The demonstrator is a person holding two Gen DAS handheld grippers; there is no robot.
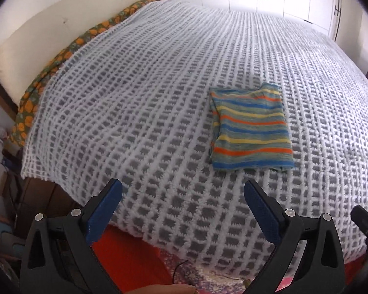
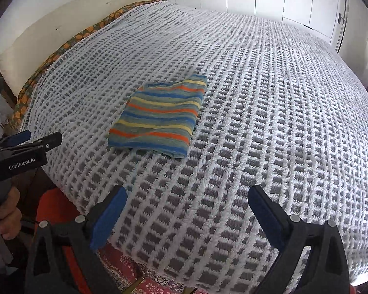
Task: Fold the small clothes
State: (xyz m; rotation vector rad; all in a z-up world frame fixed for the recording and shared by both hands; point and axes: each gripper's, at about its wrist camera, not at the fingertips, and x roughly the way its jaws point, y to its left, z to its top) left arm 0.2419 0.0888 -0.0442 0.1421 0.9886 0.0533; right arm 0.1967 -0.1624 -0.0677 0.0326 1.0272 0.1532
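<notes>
white lettering "genrobot.ai" – on the left gripper body, black housing

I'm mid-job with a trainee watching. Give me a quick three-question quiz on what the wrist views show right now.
1. True or false: the striped cloth lies folded flat on the blanket.
2. What is between the fingers of the left gripper? A) the cloth B) nothing C) a pillow
3. Fill in: the right gripper is ____ (open/shut).

Key: 1 true. 2 B; the cloth lies apart, beyond its tips. 3 open, clear of the cloth.
</notes>
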